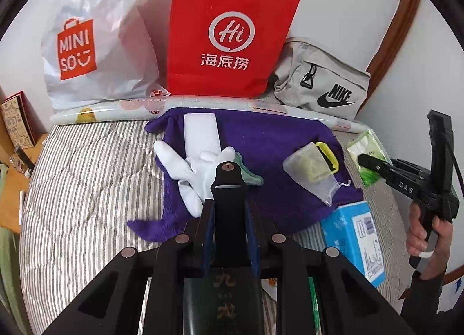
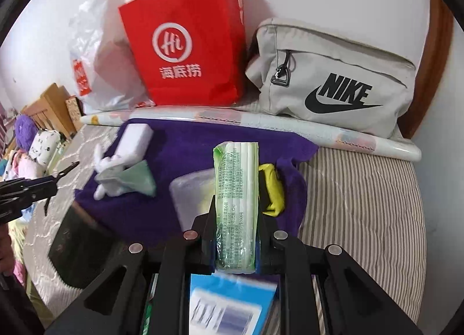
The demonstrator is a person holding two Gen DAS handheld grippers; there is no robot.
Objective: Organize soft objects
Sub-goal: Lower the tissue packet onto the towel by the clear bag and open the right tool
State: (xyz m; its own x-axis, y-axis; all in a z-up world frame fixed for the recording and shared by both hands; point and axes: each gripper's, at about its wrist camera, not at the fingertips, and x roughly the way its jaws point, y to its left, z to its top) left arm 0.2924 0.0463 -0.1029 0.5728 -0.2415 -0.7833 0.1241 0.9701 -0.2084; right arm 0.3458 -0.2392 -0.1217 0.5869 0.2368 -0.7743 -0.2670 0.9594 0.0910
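Carrying step in hand: right hand-held gripper point(image 2: 236, 236) clamps the tissue pack point(image 2: 236, 204) above the purple towel point(image 2: 188, 143) on the bed, left hand-held gripper point(image 1: 229, 189) grips a black flat object point(image 1: 227, 181); next, judged, placement among the soft items.

White plastered wall point(image 1: 333, 1) behind, evenly lit, no hard shadows. Curved brown wooden trim point(image 1: 394, 33) running up the right side. Bed covered in a grey-and-white striped quilt point(image 1: 87, 178), filling most of the lower view. Against the wall, a red paper bag point(image 1: 232, 33), a white plastic shopping bag point(image 1: 95, 44) and a beige pouch point(image 2: 333, 79) side by side. Pale printed roll point(image 2: 290, 126) lying along their base. Wooden furniture point(image 2: 55, 105) off to the left, partly cut by the frame edge
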